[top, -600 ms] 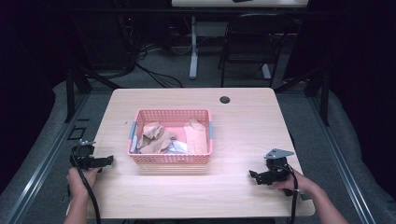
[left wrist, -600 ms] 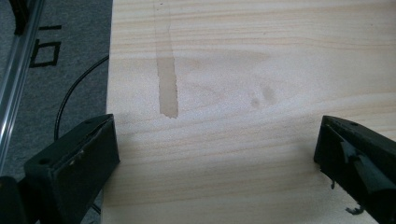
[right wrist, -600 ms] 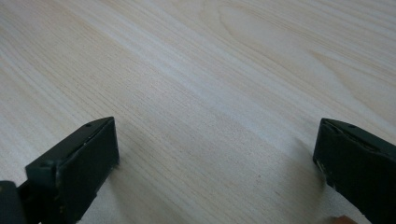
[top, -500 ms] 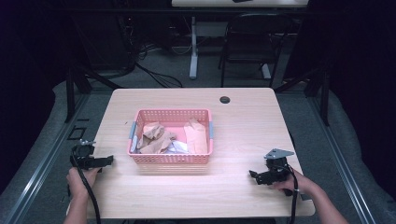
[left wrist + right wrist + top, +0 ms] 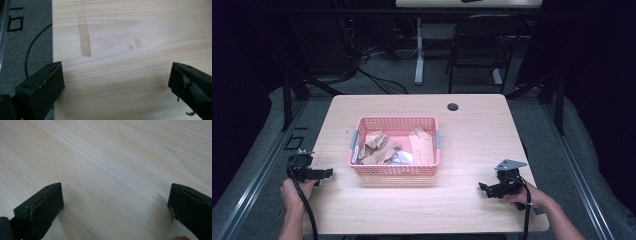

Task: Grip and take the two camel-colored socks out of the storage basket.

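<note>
My left gripper [image 5: 326, 173] rests low over the table [image 5: 472, 125] near its left edge, jaws wide, nothing between them. My right gripper [image 5: 484, 188] sits near the right front corner, jaws likewise wide and empty over bare wood. The basket [image 5: 394, 170] lies between the two, just right of the left gripper and nearer to it, holding crumpled paper [image 5: 379, 147].

This looks like a lab or recording room. A pale wooden desk [image 5: 472, 210] stands on grey carpet [image 5: 582, 150] between dark metal frame legs [image 5: 287, 100]. Behind it, loose cables [image 5: 377, 80] trail past an empty chair [image 5: 472, 45].
</note>
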A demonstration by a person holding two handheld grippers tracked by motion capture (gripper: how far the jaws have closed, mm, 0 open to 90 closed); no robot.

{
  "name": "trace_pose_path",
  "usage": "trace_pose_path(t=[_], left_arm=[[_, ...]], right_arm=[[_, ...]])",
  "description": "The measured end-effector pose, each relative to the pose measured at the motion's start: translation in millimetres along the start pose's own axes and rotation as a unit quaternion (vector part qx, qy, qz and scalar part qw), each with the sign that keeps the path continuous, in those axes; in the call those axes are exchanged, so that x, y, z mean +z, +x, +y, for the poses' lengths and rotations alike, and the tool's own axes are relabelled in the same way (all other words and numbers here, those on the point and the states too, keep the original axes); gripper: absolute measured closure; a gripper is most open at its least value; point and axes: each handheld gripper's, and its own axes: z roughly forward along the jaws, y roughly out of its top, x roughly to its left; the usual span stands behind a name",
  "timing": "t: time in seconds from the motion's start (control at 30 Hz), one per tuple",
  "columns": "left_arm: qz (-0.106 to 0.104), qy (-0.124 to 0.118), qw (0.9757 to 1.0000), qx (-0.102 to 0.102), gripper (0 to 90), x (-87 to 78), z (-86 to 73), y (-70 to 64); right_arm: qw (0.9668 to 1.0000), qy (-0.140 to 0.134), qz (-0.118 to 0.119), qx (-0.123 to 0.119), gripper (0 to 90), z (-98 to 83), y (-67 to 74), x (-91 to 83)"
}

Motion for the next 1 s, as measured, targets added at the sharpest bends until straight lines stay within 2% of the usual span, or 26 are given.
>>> trace_pose_path(t=[0.13, 0.27, 0.37, 0.6, 0.73, 0.87, 1.0], left_arm=[[-0.003, -0.006, 1.0, -0.002, 0.0, -8.2, 2.9, 2.0], [-0.006, -0.014, 0.9999, 0.007, 0.0, -19.0, 8.0, -0.3], [-0.011, -0.012, 0.9997, 0.019, 0.0, -26.3, 14.6, -6.5], [-0.026, 0.001, 0.9991, 0.033, 0.0, -35.7, 29.1, -18.7], [-0.03, -0.007, 0.9988, 0.037, 0.0, -44.9, 37.0, -23.4], [-0.033, -0.006, 0.9979, 0.055, 0.0, -52.1, 45.7, -31.5], [-0.042, -0.01, 0.9971, 0.063, 0.0, -58.2, 52.2, -38.0]], right_arm=[[1.0, -0.001, -0.002, 0.0, 0.0, -0.1, 0.2, 0.0], [1.0, -0.001, -0.001, 0.001, 0.0, -0.1, 0.1, 0.0], [1.0, 0.001, -0.001, -0.003, 0.0, 0.1, -0.3, -0.3], [1.0, 0.001, -0.004, -0.003, 0.0, -0.5, 0.3, -0.9], [1.0, 0.001, -0.003, -0.003, 0.0, -0.5, 0.3, -0.9], [1.0, 0.001, -0.002, -0.001, 0.0, -0.5, 0.3, -0.7], [1.0, 0.002, -0.003, -0.003, 0.0, -0.5, 0.2, -0.9]])
